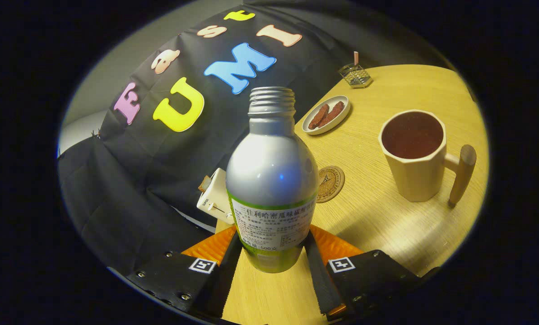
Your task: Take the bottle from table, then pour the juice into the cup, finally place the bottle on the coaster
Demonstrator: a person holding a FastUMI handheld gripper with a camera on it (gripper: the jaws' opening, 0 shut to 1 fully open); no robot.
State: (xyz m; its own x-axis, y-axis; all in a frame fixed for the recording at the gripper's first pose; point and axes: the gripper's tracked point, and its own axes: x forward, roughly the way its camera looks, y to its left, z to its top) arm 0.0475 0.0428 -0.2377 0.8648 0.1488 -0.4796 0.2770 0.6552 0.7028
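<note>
A silver bottle (pixel 271 180) with a green-and-white label and an uncapped threaded neck stands between my fingers, and my gripper (pixel 271 253) is shut on its lower body. The whole scene leans, so the bottle is held tilted above the wooden table (pixel 378 225). Beyond the fingers to the right stands a cream cup (pixel 416 155) with a wooden handle, its inside dark. A round brown coaster (pixel 330 183) lies flat on the table just behind the bottle, partly hidden by it.
A small white oval dish (pixel 327 114) with two brown strips sits farther back. A little wire holder (pixel 355 74) stands near the table's far edge. A white boxy object (pixel 214 197) peeks out to the left of the bottle, at the table's edge.
</note>
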